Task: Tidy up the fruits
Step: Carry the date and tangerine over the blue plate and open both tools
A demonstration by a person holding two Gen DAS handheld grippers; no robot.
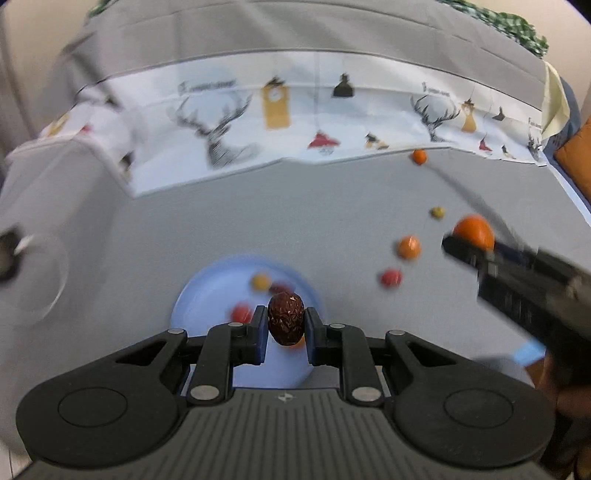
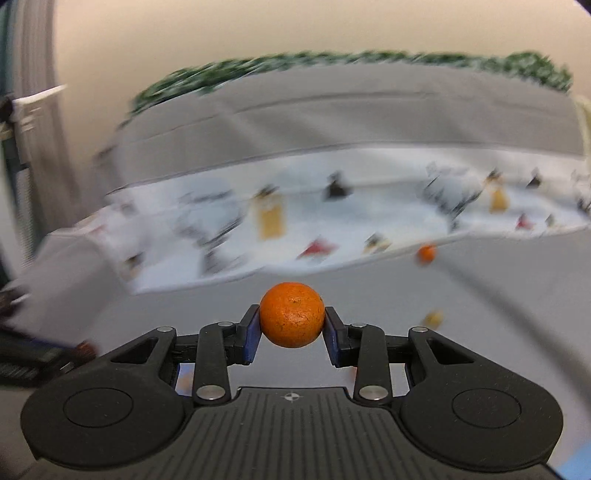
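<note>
My left gripper (image 1: pixel 286 323) is shut on a wrinkled dark-red date (image 1: pixel 286 323), held above a light blue plate (image 1: pixel 207 291) with a few small fruits on it. My right gripper (image 2: pixel 291 321) is shut on a round orange (image 2: pixel 291 314), lifted off the grey surface; the same gripper and orange (image 1: pixel 474 229) show at the right of the left wrist view. Loose on the grey surface lie a small orange fruit (image 1: pixel 409 246), a red one (image 1: pixel 390 277), a yellowish one (image 1: pixel 437 212) and a far orange one (image 1: pixel 419 156).
A white cloth printed with deer and lanterns (image 1: pixel 295 122) lies behind the grey surface, with a grey backrest (image 1: pixel 295 33) beyond. A clear round dish (image 1: pixel 40 273) sits at the left. Both views are motion-blurred.
</note>
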